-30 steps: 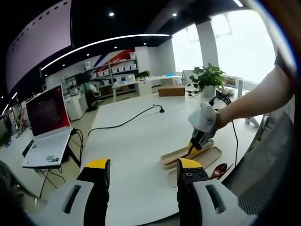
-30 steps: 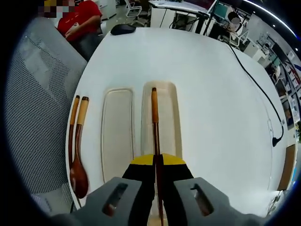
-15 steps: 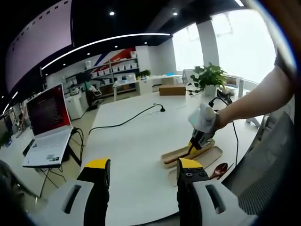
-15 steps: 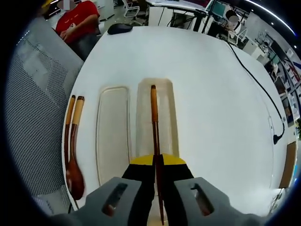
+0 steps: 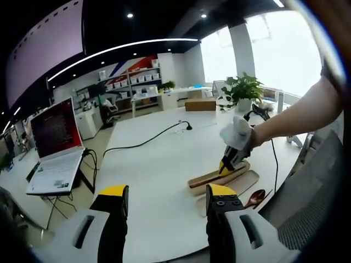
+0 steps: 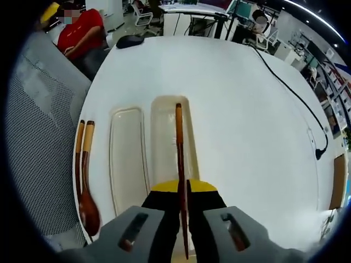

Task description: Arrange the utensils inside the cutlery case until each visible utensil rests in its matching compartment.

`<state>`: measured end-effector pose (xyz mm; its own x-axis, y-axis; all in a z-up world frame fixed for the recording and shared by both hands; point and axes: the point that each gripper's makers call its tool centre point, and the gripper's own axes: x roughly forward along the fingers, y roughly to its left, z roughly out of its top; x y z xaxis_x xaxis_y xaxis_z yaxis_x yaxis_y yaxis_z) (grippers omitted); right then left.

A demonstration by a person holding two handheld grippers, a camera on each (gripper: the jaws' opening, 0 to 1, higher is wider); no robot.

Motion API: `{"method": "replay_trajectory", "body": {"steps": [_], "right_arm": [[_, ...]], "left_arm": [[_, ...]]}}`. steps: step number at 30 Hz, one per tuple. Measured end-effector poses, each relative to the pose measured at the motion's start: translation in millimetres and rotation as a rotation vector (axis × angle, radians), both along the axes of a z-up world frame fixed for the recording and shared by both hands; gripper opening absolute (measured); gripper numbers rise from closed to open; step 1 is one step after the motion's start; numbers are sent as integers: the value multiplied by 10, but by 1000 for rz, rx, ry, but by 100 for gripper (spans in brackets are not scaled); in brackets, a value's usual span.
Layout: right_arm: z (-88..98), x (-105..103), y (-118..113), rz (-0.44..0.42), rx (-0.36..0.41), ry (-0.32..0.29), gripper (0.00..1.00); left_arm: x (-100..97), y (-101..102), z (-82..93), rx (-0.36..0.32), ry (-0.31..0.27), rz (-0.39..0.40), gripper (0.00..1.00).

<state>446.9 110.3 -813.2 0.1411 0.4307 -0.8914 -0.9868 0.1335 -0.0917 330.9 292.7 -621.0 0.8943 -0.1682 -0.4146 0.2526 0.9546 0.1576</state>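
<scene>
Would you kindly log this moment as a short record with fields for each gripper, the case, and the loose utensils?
right gripper: shut on chopstick, held lengthwise over the case's right tray
left gripper: open, empty, raised above the table
case: two open trays side by side; left tray bare
spoon: on the table left of the case, not yet in a tray
second chopstick: lying beside the spoon, outside the case
laptop: open, on a stand off the table's edge
</scene>
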Motion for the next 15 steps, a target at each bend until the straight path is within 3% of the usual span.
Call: {"method": "replay_trajectory", "body": {"steps": [7,9,11,15], "right_arm": [[147,49,-32,-24,31,-39,4],[190,121,-37,-49,47,-84,16],[211,148,-54,-89,62,-88,30],[279,171,-67,-103,92,-115,34]], "left_arm": [[3,-6,9,-2,-5,-3,58],[3,-7,10,-1,-6,-4,58],[5,-1,15,1,-10,-1,58],[5,1,14,2,-11,-1,58]]}}
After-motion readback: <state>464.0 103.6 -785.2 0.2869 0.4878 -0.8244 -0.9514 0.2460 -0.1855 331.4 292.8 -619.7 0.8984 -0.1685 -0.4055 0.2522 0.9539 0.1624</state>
